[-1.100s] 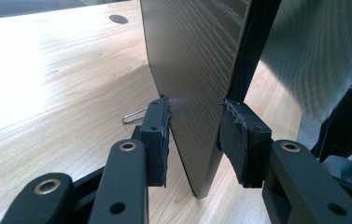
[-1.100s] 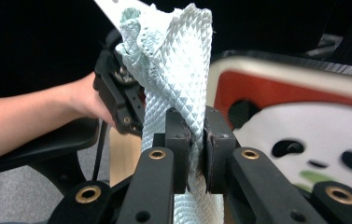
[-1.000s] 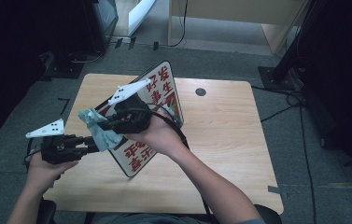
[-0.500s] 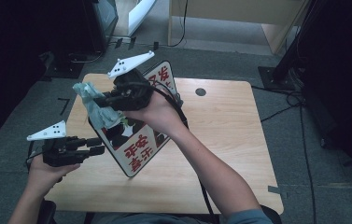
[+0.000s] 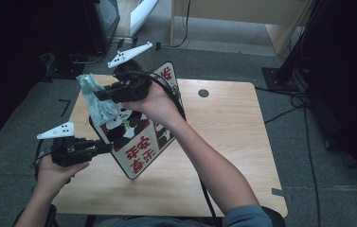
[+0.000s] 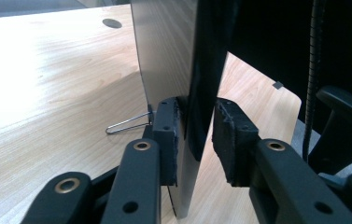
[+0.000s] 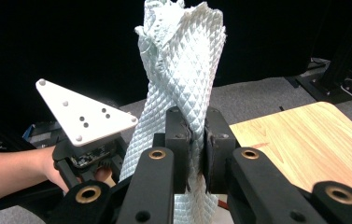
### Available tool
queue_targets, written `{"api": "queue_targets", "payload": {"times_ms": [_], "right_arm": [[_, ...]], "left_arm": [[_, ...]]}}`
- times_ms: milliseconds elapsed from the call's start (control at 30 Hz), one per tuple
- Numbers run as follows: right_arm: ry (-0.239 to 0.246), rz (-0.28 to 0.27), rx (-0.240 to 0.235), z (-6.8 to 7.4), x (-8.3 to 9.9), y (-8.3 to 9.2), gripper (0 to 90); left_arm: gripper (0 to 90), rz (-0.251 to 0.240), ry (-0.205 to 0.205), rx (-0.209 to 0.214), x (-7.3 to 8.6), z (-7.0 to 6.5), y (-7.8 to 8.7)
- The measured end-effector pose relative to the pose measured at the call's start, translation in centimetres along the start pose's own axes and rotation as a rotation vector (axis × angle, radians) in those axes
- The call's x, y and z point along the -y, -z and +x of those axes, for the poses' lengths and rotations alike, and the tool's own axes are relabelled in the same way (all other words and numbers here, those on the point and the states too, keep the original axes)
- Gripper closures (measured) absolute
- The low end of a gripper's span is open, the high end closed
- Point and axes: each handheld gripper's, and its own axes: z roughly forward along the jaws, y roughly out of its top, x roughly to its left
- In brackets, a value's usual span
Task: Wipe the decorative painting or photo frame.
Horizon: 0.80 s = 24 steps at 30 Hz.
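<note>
Right gripper (image 7: 194, 140) jaws clamp cloth (image 7: 183, 70); left gripper (image 6: 194, 135) jaws closing around sign (image 6: 173, 56) edge, gap remains.

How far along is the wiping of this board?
Done: right gripper is shut on the cloth; the board stands on the table. In hand: cloth at the board's top corner, left gripper's jaws have just been closing around its edge, not yet clamped. Left: wiping the face, probably.

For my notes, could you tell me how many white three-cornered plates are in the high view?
2: one plate atop the right gripper holding the cloth; one plate atop the left gripper at the board.
</note>
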Motion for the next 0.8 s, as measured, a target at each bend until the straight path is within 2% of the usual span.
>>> {"api": "queue_targets", "payload": {"times_ms": [233,467,700,800], "right_arm": [[-0.002,0.004,-0.002,-0.1,-0.5,-0.2,83.1],[-0.011,0.064,0.003,-0.7,-0.2,-1.6,83.5],[-0.032,0.046,-0.011,-1.0,0.5,-2.0,83.9],[-0.035,0.029,-0.016,-1.1,0.8,-1.9,83.7]], "left_arm": [[74.9,0.008,0.002,-0.019,-0.1,-0.1,-0.2],[75.5,0.016,-0.008,-0.022,-0.2,-0.2,-0.2],[75.6,0.013,-0.006,-0.030,-0.1,-0.3,-0.2],[76.1,0.015,-0.008,-0.048,-0.1,-0.6,-0.2]]}}
